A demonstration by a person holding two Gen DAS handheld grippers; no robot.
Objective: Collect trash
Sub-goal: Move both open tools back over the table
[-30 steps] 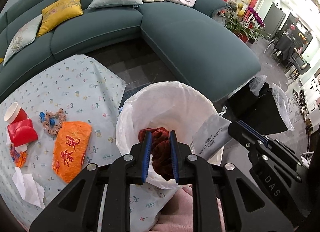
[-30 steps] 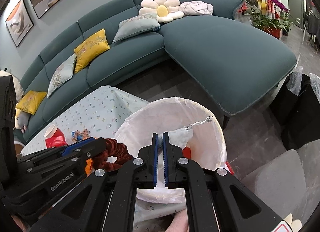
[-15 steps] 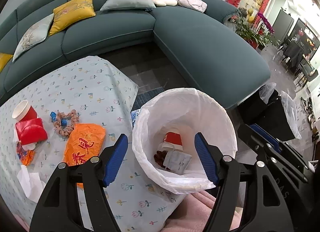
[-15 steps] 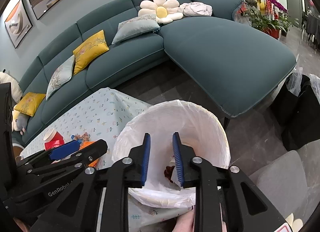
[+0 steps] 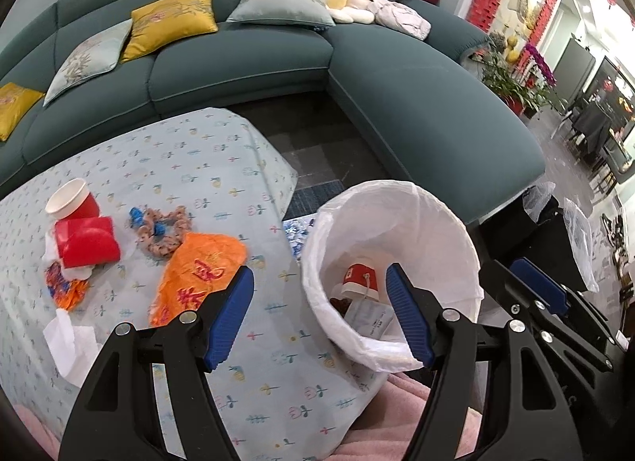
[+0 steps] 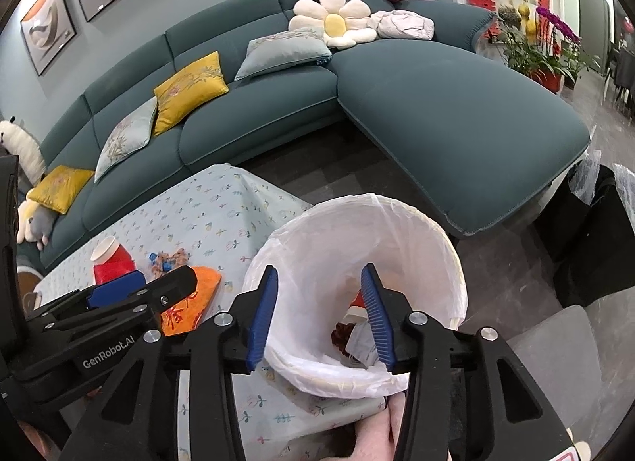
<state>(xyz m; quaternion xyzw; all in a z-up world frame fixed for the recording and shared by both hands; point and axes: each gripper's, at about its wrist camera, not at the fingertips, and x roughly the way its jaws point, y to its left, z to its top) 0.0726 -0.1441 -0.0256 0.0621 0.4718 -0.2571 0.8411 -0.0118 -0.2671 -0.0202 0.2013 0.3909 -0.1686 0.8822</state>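
Step in hand: a drop-off into the bin looks done; both tongs are empty above it, so the next pick-up is due
Left tongs (image 5: 319,314): spread wide, nothing between the blue pads, hanging over the near edge of the surface and the bin's rim
Right tongs (image 6: 319,316): jaws opening, nothing pinched; they frame the bin's mouth from above
Trash bin (image 5: 456,230): white-lined, standing just beside the surface's right edge; inside lie a red cup (image 5: 359,280), a pale packet (image 5: 371,318) and something dark red beside it
Trash left on the surface (image 5: 178,159): an orange bag (image 5: 198,274) with red characters, nearest the left tongs; a patterned scrunchie (image 5: 164,232) just behind it; a red paper cup (image 5: 73,199) with flattened red pieces (image 5: 87,240) at the far left; a small orange wrapper (image 5: 65,288); a white tissue (image 5: 69,342) at the near left edge
Next move, as a judgement: swing the left tongs left over the orange bag, lower them, and close on a raised fold, since the bag lies flat and thin
Risk: the slick film may slip, or the pads may catch the flowered cloth beneath
Progress: partly done; several pieces remain
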